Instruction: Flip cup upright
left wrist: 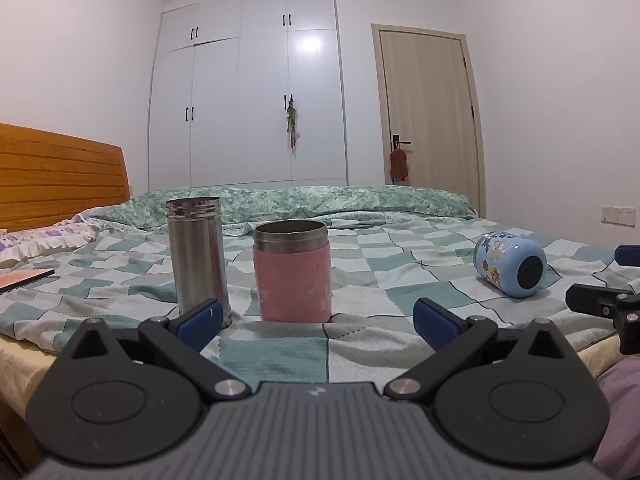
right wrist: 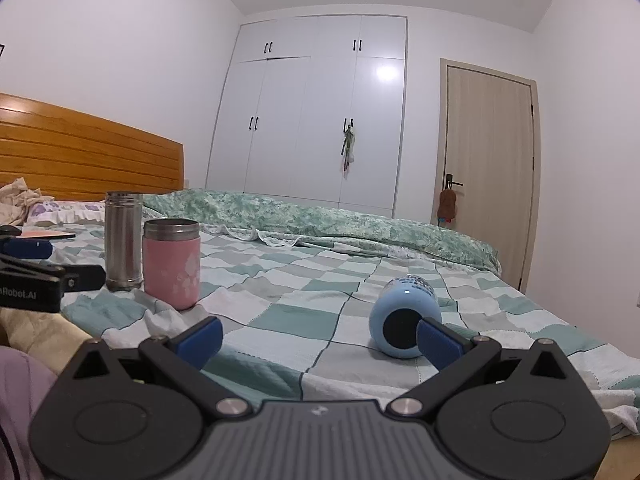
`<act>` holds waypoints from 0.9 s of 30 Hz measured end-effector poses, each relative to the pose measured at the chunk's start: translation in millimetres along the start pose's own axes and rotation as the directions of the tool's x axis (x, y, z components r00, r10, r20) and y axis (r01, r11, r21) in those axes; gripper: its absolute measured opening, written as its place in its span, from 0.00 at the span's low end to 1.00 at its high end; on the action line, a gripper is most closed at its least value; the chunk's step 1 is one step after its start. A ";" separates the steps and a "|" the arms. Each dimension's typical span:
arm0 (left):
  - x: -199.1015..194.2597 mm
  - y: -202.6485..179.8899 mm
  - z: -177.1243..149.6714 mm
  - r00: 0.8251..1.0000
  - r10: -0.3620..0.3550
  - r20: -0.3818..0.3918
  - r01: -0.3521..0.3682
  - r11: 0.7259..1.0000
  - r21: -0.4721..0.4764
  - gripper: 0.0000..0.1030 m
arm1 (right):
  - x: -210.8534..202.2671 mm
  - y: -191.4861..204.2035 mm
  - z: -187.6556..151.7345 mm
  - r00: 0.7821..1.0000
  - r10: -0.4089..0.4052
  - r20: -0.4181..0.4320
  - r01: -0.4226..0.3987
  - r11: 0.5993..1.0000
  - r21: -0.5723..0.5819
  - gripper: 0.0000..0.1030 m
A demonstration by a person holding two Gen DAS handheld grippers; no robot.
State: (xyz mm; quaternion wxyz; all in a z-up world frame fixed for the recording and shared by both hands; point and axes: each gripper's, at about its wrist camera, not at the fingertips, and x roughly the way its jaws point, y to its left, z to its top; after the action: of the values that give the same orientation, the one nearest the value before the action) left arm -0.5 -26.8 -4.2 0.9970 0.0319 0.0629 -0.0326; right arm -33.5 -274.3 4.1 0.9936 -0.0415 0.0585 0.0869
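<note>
A light blue cup with cartoon prints (right wrist: 404, 318) lies on its side on the checked bed cover, its dark base toward me; it also shows in the left wrist view (left wrist: 510, 264) at the right. My right gripper (right wrist: 320, 338) is open and empty, low over the bed, with its right fingertip just in front of the cup's base. A pink cup (left wrist: 293, 270) and a tall steel cup (left wrist: 197, 258) stand upright, mouths up. My left gripper (left wrist: 318, 320) is open and empty, just in front of the pink cup.
The checked cover (right wrist: 304, 280) spans the bed; a green quilt (right wrist: 320, 216) is bunched at the back. A wooden headboard (right wrist: 80, 156) and pillows are at the left. A flat orange item (left wrist: 24, 278) lies at far left. Wardrobe and door stand behind.
</note>
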 end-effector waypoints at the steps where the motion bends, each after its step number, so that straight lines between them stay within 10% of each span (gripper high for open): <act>1: -0.6 0.4 -0.2 1.000 0.000 0.000 0.000 1.000 0.000 1.00 | -0.2 0.2 -0.3 1.000 -0.001 0.001 0.001 1.000 0.000 1.00; 27: -0.4 0.7 -0.2 1.000 -0.001 0.000 0.001 1.000 -0.006 1.00 | -0.1 1.3 -1.7 1.000 -0.009 0.003 0.009 1.000 -0.004 1.00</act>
State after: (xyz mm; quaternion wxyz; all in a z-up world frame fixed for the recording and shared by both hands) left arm -0.9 -26.0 -4.3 0.9970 0.0291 0.0629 -0.0331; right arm -33.9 -273.3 2.3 0.9940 -0.0435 0.0565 0.0827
